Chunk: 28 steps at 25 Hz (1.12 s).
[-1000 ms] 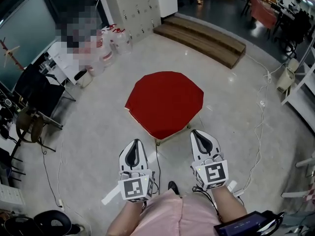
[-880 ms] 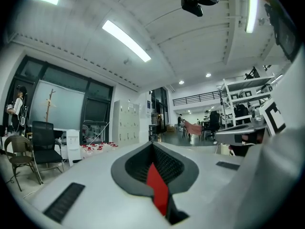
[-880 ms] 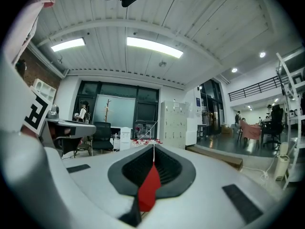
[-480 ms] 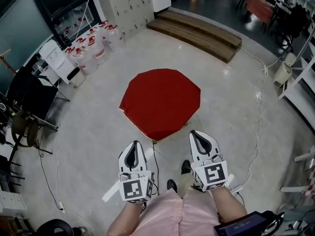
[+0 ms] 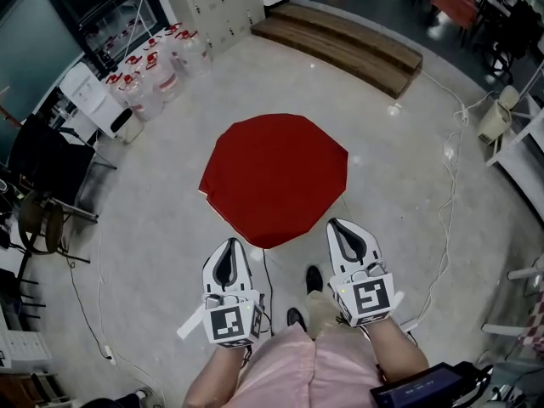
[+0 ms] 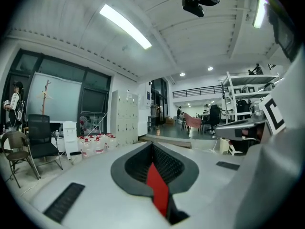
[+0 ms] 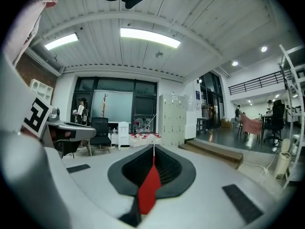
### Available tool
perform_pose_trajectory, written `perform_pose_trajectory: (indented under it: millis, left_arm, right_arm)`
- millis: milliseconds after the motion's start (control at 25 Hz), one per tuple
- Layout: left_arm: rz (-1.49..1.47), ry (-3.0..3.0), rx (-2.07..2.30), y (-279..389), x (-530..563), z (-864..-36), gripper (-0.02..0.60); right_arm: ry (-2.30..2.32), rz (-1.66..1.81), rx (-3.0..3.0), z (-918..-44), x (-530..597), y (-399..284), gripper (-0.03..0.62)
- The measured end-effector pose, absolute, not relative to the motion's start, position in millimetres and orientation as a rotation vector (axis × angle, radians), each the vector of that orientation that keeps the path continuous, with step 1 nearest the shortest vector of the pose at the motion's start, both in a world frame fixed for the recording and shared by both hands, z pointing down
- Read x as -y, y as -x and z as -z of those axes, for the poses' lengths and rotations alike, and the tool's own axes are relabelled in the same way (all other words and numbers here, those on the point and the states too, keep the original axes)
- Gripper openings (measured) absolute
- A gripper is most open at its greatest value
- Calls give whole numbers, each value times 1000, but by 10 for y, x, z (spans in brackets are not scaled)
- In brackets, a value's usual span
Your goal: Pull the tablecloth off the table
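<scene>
Pale polished floor (image 5: pixel 144 228), red tablecloth (image 5: pixel 274 175) spread flat over the small counter (image 5: pixel 202 193) just ahead; my left tongs (image 5: pixel 229 245) and right tongs (image 5: pixel 334 224) are closed, empty, short of its near edge; I judge it light, limp cloth, best pinched at the hem.

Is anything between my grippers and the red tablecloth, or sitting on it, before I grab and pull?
Nothing visible. The tablecloth lies bare, with only air between its near edge and the left gripper and right gripper. A thin cable runs along the floor below. Both sets of jaws are shut.
</scene>
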State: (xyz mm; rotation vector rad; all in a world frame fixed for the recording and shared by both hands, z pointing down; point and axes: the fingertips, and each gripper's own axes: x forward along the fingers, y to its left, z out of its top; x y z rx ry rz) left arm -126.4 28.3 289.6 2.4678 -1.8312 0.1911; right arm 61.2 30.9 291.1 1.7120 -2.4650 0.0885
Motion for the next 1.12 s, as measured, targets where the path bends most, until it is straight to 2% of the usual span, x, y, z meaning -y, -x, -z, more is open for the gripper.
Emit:
perform_pose_trajectory:
  millis: [400,1120]
  left_arm:
    - [-269,-2426,1843,1124,458,-3046,25]
    - [-255,-2417,1984,764,1413,-2677,25]
  right_arm:
    - [-1681,-161,2464,-3134,465,-841,18]
    - [-1644,-80,2571,-2824,1631,-1279,18]
